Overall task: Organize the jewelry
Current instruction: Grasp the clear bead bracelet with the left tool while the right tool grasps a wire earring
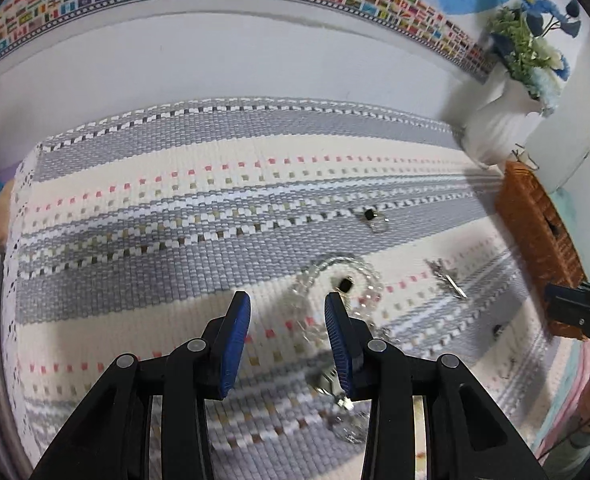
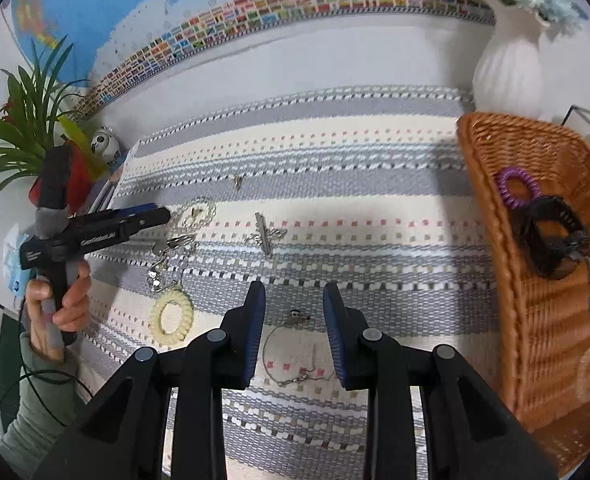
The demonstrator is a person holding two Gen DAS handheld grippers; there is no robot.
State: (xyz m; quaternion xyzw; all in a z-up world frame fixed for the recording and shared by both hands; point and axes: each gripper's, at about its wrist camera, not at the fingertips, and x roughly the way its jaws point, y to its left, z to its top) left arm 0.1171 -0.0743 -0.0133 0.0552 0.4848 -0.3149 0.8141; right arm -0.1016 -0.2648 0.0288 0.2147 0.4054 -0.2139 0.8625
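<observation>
Jewelry lies spread on a striped woven mat (image 1: 155, 208). In the left wrist view, my left gripper (image 1: 287, 300) hangs open just above the mat, its fingers empty. A clear bead bracelet (image 1: 315, 272) lies just right of its tips, ringing a small black-stone piece (image 1: 347, 284). In the right wrist view, my right gripper (image 2: 295, 292) is open and empty above a thin wire necklace (image 2: 269, 346) with a small pendant (image 2: 295, 314). The left gripper (image 2: 151, 216) points at the bead bracelet (image 2: 195, 212). Also there are a silver brooch (image 2: 265, 236), a cream spiral hair tie (image 2: 171, 316) and a ring (image 2: 237, 182).
A wicker basket (image 2: 535, 320) on the right holds a purple spiral hair tie (image 2: 517, 188) and a black claw clip (image 2: 551, 236). A white vase (image 2: 507, 72) stands behind it. A potted plant (image 2: 23, 132) sits at the left. A hand (image 2: 59, 296) holds the left gripper.
</observation>
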